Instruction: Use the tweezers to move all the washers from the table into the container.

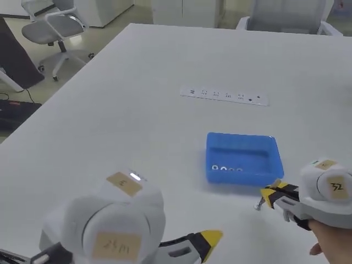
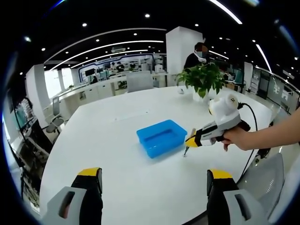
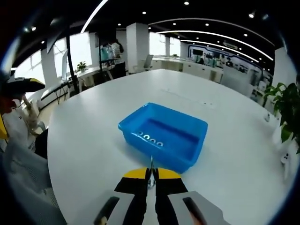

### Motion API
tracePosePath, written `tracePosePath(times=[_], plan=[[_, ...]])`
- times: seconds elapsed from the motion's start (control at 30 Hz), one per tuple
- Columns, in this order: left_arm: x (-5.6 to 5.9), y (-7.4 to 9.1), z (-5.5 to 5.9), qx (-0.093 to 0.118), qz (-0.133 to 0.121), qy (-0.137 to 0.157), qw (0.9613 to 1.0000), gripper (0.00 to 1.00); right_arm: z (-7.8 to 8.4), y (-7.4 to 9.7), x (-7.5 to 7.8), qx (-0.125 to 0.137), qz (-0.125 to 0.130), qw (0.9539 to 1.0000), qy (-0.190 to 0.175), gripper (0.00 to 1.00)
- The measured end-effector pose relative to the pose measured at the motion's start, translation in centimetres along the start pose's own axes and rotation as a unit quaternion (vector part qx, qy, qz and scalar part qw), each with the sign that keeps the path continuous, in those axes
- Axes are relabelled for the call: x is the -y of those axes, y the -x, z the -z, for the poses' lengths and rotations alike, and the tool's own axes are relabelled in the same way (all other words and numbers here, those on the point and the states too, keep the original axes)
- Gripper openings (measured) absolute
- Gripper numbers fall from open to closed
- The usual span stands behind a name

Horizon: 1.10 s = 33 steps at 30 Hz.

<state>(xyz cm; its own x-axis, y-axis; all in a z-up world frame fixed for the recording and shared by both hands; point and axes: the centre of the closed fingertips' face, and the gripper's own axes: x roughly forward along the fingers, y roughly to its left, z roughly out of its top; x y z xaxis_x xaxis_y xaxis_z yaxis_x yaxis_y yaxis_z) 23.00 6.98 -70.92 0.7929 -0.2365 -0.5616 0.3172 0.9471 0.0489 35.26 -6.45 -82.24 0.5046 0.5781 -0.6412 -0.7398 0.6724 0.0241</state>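
Though shallow, rectangular blue plastic container [image 1: 247, 155]

Right tool [image 3: 151, 175] clamps tweezers [image 3: 151, 162]; washers [image 3: 150, 137] in container [image 3: 174, 159].

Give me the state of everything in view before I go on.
Container: upright, open top.
Washers: a few lying inside it.
Tweezers: gripped, tip near its outer wall.
Right gripper: jaws shut on them.
Left gripper: jaws open, empty.
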Motion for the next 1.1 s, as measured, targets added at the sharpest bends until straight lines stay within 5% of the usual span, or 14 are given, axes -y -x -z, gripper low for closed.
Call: tracePosePath(times=[0.47, 0.8, 1.1], plan=[[0.2, 0.0, -0.7, 0.011, 0.002, -0.007, 0.9999, 0.94, -1.3, 1.5, -0.3, 0.014, -0.008, 0.9996, -0.023, 0.01], [-0.2, 0.2, -0.3, 0.010, -0.002, 0.000, 1.0000, 0.94, -5.3, 3.0, -0.3, 0.054, -0.014, 0.9984, -0.011, 0.01], [-0.1, 0.3, 0.2, 0.005, -0.005, 0.004, 1.0000, 0.94, -9.4, 2.9, 1.2, 0.099, 0.007, 0.9950, -0.012, 0.01]])
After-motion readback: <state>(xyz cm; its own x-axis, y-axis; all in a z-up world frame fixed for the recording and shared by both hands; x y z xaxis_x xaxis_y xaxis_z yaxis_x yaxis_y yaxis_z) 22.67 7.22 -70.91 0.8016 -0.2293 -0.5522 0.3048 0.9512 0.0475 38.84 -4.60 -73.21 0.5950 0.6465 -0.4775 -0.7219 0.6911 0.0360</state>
